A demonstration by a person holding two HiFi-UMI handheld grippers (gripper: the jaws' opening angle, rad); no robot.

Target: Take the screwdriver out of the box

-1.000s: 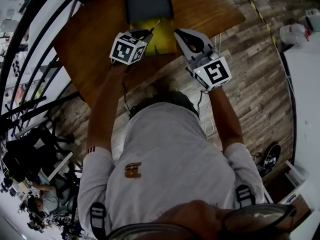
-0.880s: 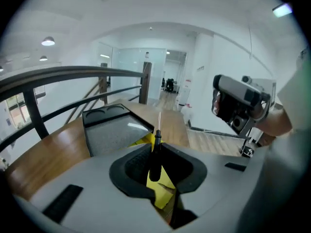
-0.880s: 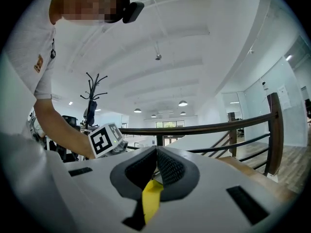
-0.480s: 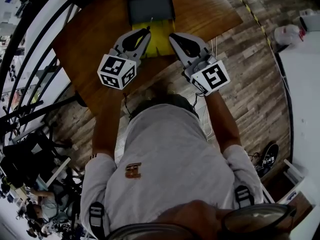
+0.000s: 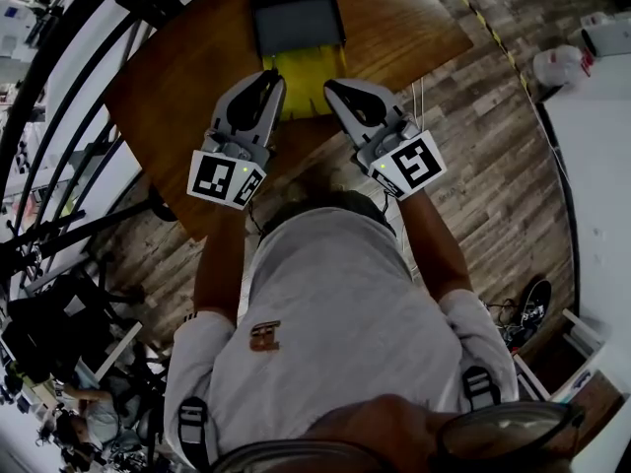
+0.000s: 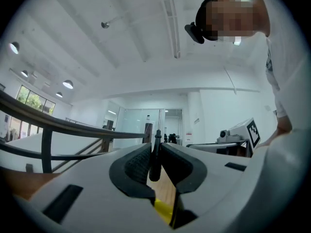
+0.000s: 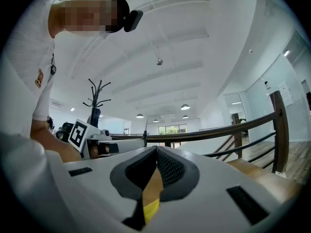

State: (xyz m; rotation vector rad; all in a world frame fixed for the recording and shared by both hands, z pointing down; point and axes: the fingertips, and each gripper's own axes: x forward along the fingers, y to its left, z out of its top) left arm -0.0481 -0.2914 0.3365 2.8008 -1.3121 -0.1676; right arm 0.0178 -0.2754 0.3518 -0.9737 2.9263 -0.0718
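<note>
**Left gripper** [image 6: 156, 148]: the 2 jaws are closed on a slim black screwdriver [image 6: 155, 155], pinched between the ribbed pads [image 6: 138, 161] close to the tips. The tool stands upright in the grip. Its thin shaft rises above the jaw tips, and its dark lower end hangs free in the hollow just behind them. Through the gap under the jaws show a strip of wood and a yellow patch. The screwdriver touches neither.

**Right gripper** [image 7: 156, 150]: the 2 jaws are pressed together, tip against tip, with nothing between them. The same wood and yellow show through the gap beneath. To this gripper's left, just beside it, is the left gripper, with the screwdriver's fine shaft sticking up past it.

**Seen from above:** the person holds the 2 grippers side by side, tips pointing away from the body and angled slightly toward each other. The open box [image 5: 308, 67], yellow inside, lies below the grippers and spans the space between the 2 sets of tips. Its dark lid [image 5: 296, 23] lies farther ahead of them. Box and lid rest on a wooden table [image 5: 404, 18] that extends ahead of and to both sides of the grippers. The screwdriver is too thin to make out in this view.

**Surroundings:** a dark handrail [image 6: 63, 125] crosses the room beyond the left gripper's tips.
</note>
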